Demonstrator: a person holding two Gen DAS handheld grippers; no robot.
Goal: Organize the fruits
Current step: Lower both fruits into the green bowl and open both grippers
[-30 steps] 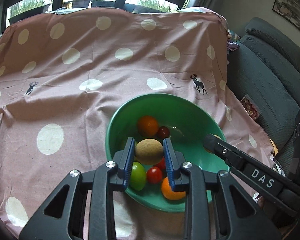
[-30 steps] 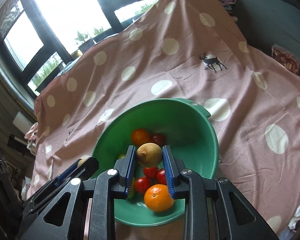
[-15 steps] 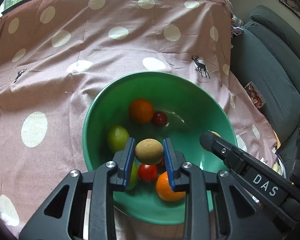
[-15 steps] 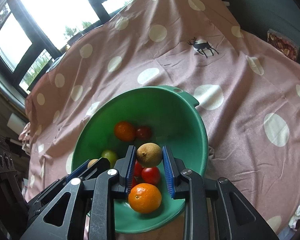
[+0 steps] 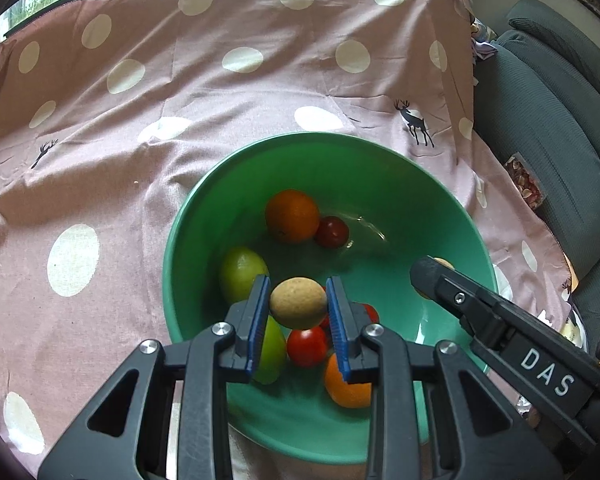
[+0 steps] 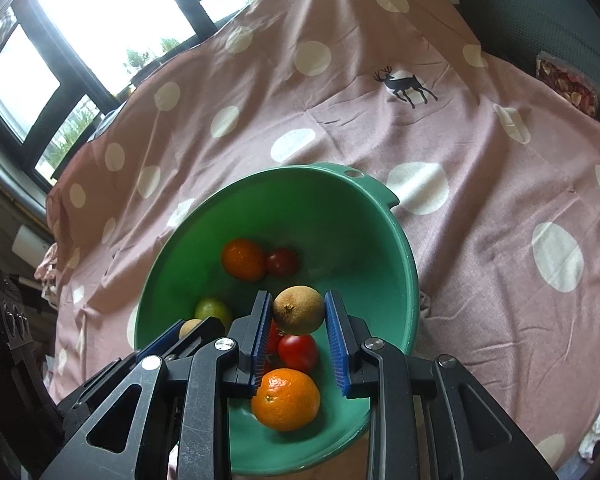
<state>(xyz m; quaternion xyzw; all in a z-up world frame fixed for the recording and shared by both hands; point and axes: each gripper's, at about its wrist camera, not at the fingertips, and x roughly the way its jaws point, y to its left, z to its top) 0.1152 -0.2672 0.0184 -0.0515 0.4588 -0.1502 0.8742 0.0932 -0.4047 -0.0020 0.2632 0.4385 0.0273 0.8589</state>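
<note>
I've got a tan fruit [image 5: 298, 303] clamped in my left gripper [image 5: 298, 304] and a kiwi [image 6: 298, 309] pinched in my right gripper [image 6: 298, 312], both poised above the green bowl [image 5: 188, 216] for dropping; an orange [image 5: 292, 216] sits at twelve o'clock.

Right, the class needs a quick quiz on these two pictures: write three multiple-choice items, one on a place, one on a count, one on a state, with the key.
1. Where does the dark red fruit lie?
A on the cloth
B in the bowl, beside an orange
C on the sofa

2. How many oranges are in the bowl?
A two
B four
C none

3. What is the left gripper doing?
A hanging empty
B gripping the bowl's rim
C gripping a brown fruit

Key:
1 B, it sits against the far orange.
2 A, the far orange and the near orange.
3 C, both fingers press its sides.
</note>
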